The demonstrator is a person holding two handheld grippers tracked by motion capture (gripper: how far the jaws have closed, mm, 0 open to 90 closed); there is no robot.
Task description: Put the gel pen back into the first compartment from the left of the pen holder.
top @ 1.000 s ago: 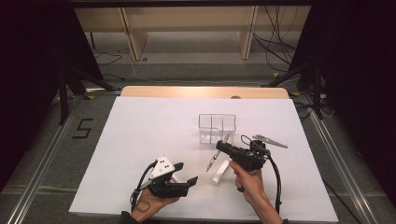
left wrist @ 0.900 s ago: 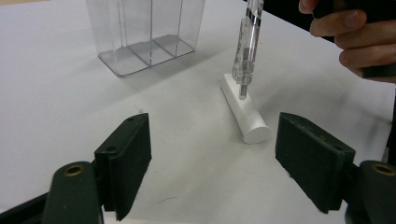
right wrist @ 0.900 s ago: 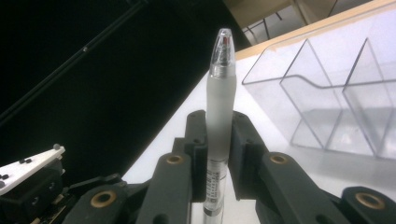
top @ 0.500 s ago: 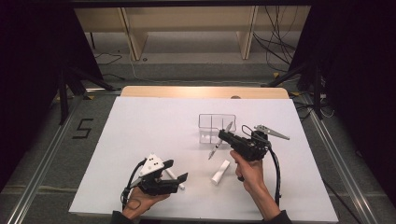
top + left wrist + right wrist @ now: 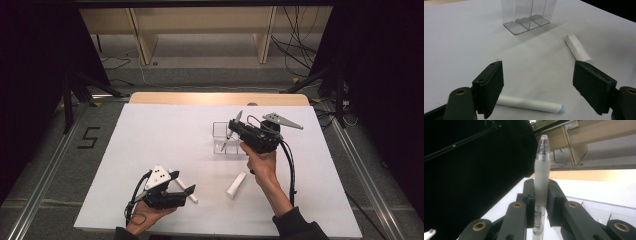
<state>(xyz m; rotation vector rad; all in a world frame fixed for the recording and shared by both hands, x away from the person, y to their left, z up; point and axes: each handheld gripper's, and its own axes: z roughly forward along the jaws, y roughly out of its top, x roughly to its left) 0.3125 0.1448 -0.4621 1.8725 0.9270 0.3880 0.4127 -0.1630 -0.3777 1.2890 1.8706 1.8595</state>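
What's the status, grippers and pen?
Right gripper shut on pen, above clear holder. Left gripper open over white marker. White tube lies clear.

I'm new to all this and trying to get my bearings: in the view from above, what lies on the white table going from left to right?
Left gripper over a white marker → short white tube → right gripper holding a pen over the clear box.
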